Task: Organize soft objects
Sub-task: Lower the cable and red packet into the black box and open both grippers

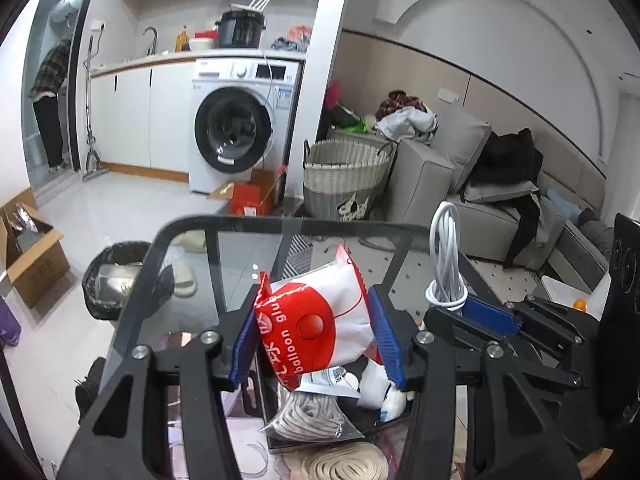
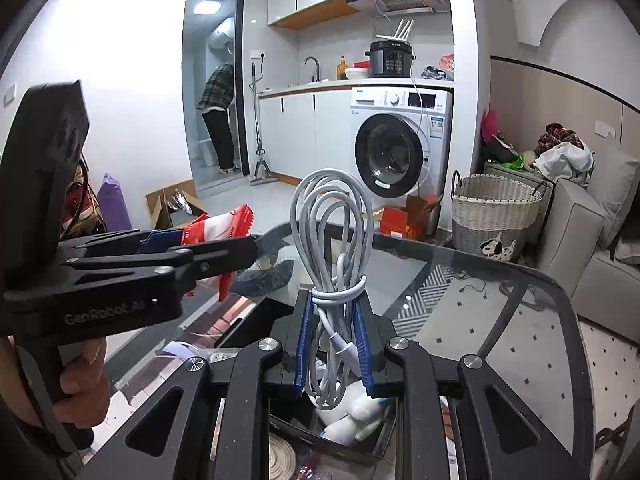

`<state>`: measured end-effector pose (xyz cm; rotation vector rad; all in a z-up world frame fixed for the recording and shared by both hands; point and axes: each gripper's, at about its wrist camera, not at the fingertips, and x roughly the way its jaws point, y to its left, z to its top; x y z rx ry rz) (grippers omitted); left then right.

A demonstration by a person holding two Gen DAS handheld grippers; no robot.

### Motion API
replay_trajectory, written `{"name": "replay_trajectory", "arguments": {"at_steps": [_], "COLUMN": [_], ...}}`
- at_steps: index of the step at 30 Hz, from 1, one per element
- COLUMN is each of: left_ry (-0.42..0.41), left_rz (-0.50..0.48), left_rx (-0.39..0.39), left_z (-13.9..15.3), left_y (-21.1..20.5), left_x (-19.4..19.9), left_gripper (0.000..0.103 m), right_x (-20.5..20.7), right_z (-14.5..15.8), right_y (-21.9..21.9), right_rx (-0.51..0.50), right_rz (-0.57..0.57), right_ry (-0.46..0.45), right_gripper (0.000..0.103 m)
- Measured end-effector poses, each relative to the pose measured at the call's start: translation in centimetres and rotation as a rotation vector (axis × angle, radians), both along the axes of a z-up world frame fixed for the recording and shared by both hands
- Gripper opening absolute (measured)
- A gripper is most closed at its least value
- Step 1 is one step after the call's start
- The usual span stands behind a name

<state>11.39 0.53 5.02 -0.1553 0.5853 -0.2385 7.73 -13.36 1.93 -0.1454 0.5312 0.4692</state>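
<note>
My left gripper is shut on a red and white "balloon glue" packet, held above the glass table. The same packet shows at the left of the right wrist view, between the left gripper's blue pads. My right gripper is shut on a coiled white cable, which stands up from its jaws; the cable also appears right of the packet. Below both grippers sits a black bin holding a white plush item and a bag of grey rope.
A coiled beige strap lies beside the bin. Beyond the table stand a washing machine, a woven laundry basket, a grey sofa with clothes, a black-lined waste bin and a cardboard box. A person bends in the doorway.
</note>
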Motion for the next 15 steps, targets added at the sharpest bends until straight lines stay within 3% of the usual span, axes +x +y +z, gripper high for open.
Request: {"name": "replay_trajectory", "arguments": {"at_steps": [6, 10, 15], "left_ry": [0.066, 0.193, 0.228], "left_rz": [-0.018, -0.071, -0.088], "left_rx": [0.014, -0.032, 0.029], "left_z": [-1.2, -2.7, -3.8], "left_y": [-0.4, -0.6, -2.0], "left_x": [1.0, 2.6, 2.6], "left_gripper": [0.051, 0.051, 0.051], "right_x": [0.6, 1.7, 2.8], "right_z": [-0.6, -1.8, -3.8], "right_y": [0.1, -0.2, 0.3], "right_rx": [-0.009, -0.001, -0.029], "right_rz": [-0.002, -0.002, 0.007], "right_ry": [0.028, 0.111, 0.185], "right_gripper": [0.02, 0.02, 0.02]}}
